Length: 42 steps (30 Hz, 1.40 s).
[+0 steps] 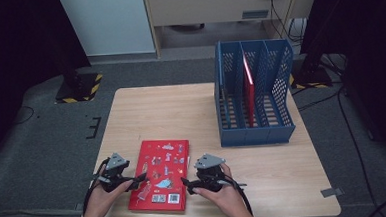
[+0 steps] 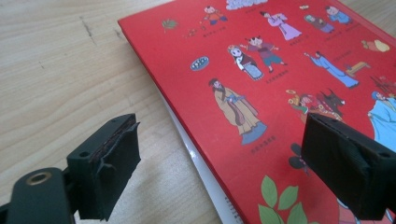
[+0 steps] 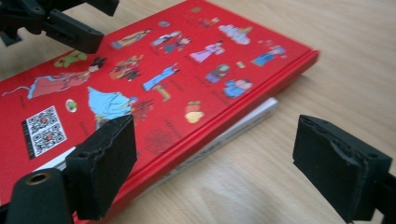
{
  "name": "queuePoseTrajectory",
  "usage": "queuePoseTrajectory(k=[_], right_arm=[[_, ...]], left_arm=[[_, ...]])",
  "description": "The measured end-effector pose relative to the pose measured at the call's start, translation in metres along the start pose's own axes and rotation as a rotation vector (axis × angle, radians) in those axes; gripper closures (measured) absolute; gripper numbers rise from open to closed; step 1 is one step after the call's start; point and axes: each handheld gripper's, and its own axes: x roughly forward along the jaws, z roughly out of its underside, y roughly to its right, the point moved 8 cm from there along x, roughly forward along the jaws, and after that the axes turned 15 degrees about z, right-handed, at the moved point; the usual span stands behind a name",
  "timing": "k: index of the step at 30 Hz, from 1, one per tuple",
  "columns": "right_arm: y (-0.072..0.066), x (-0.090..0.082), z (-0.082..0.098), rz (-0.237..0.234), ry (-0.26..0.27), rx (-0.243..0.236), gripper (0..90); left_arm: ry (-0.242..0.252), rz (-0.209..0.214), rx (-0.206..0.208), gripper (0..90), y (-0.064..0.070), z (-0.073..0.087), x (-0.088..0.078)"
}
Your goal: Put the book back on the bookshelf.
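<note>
The red book (image 1: 160, 175) lies flat on the near part of the table (image 1: 181, 109), back cover up, with small cartoon figures and two QR codes printed on it. Its cover overhangs the white page block, which shows along both long edges in the gripper views. The left gripper (image 1: 140, 180) sits at the book's left edge with its jaws apart; in the left gripper view (image 2: 219, 168) that edge runs between the jaws, one jaw over bare wood and the other above the cover, neither pressing on it. The right gripper (image 1: 185, 183) is at the book's right edge, jaws also apart; in the right gripper view (image 3: 212, 154) the edge passes between them, one jaw over the cover near a QR code and the other over the table. The left gripper's jaw also shows at the top left of that view (image 3: 70, 30), above the far side of the book. Well apart, at the table's far right, stands a blue file rack (image 1: 279, 69) with a second red book (image 1: 249, 93) upright in one of its slots.
</note>
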Motion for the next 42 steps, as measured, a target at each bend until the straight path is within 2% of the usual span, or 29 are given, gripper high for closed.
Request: queuePoseTrajectory(k=[8, 13, 17, 21, 28, 32, 39, 42], right_arm=[[-0.026, 0.009, 0.014, -0.052, -0.067, -0.042, 10.7], [-0.030, 0.012, 0.016, -0.074, -0.075, -0.016, 9.9], [-0.031, 0.015, 0.016, -0.099, -0.082, 0.012, 9.2], [-0.031, 0.019, 0.015, -0.117, -0.085, 0.018, 9.2], [-0.030, 0.025, 0.015, -0.154, -0.101, 0.055, 8.8], [-0.029, 0.026, 0.013, -0.145, -0.090, 0.044, 8.8], [-0.014, 0.030, 0.012, -0.127, -0.097, 0.076, 8.8], [-0.011, 0.031, 0.013, -0.127, -0.102, 0.089, 8.8]], left_arm=[[-0.048, 0.004, 0.015, 12.5, 0.008, 0.009, -0.004], [-0.047, 0.017, -0.030, 12.6, 0.007, 0.012, -0.003], [-0.020, 0.070, -0.101, 16.1, 0.009, 0.014, 0.000], [-0.023, 0.132, -0.121, 19.1, 0.015, 0.015, 0.004], [-0.036, 0.123, -0.131, 16.8, 0.017, 0.014, 0.006], [-0.046, 0.107, -0.134, 16.0, 0.019, 0.012, 0.008], [-0.051, 0.085, -0.105, 15.8, 0.030, 0.006, 0.016], [-0.055, 0.094, -0.096, 15.5, 0.031, 0.006, 0.017]])
